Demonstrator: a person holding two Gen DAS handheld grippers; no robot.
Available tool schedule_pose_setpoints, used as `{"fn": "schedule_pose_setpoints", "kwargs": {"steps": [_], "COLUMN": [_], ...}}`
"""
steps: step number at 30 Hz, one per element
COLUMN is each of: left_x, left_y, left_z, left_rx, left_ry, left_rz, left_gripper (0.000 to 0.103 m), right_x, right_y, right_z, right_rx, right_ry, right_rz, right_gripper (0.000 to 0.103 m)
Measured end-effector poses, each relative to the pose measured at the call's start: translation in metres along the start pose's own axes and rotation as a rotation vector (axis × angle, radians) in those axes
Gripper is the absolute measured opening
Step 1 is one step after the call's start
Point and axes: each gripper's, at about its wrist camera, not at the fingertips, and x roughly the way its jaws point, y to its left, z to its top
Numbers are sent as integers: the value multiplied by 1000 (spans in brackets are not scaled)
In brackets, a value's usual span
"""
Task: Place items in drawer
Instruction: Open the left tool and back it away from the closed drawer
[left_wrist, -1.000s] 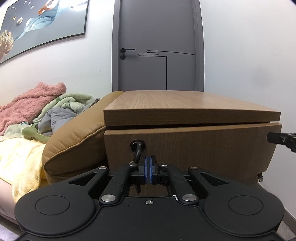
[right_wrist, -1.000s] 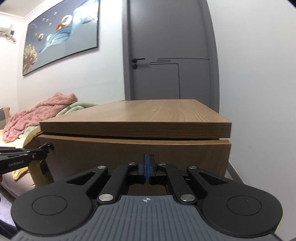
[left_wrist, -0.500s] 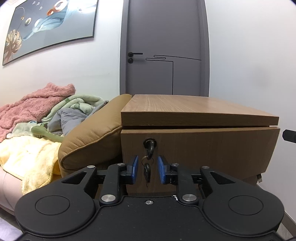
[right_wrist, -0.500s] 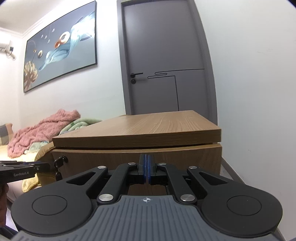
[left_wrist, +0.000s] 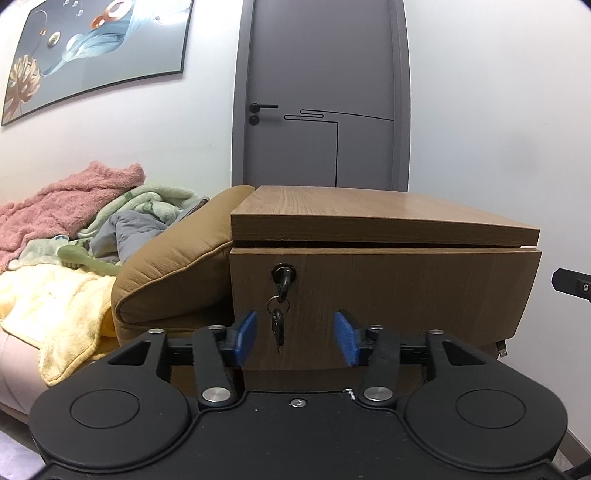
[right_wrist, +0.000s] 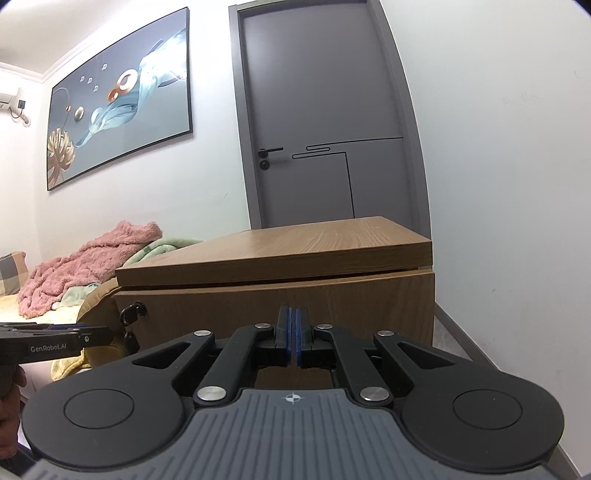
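- My left hand-held gripper (left_wrist: 295, 334) has let go of the key (left_wrist: 282, 282); its jaws are opening, the dangling spare key low centre between them, untouched.
- Drawer (left_wrist: 384, 291) at mid-frame looks shut; pulling comes next, I judge.
- My right hand-held gripper (right_wrist: 294, 341) stays pressed together, empty.

The drawer (left_wrist: 406, 295) front is showing matt wood grain. The cushion (left_wrist: 173, 266) beside it is looking like smooth leather, the pink blanket (left_wrist: 66, 206) fluffy.

Black linkage grippers, blue fingers (left_wrist: 246, 336), silver screws
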Motion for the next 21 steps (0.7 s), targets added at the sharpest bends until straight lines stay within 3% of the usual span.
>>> {"fn": "schedule_pose_setpoints", "kwargs": {"steps": [5, 7, 8, 9, 17, 19, 21], "left_x": [-9, -13, -15, -17, -36, -42, -47], "left_y": [-1, -1, -2, -2, 0, 1, 1], "left_z": [-2, -3, -3, -4, -10, -12, -13], "left_rx": [12, 18, 20, 21, 28, 24, 25], "left_ry": [-36, -49, -55, -61, -109, -117, -128], "left_rz": [12, 13, 13, 14, 27, 26, 23], "left_gripper": [60, 63, 64, 67, 82, 86, 90], "right_x": [-4, -6, -7, -9, -21, -26, -31], "right_y": [1, 2, 3, 3, 9, 12, 14], "right_z": [-3, -4, -5, -5, -9, -11, -12], "right_rx": [5, 9, 8, 6, -32, -43, -54], "right_ry": [-1, -5, -11, -20, -46, -57, -69], "right_rz": [3, 4, 4, 6, 2, -4, -8], "right_gripper": [10, 26, 44, 51, 52, 58, 73]}}
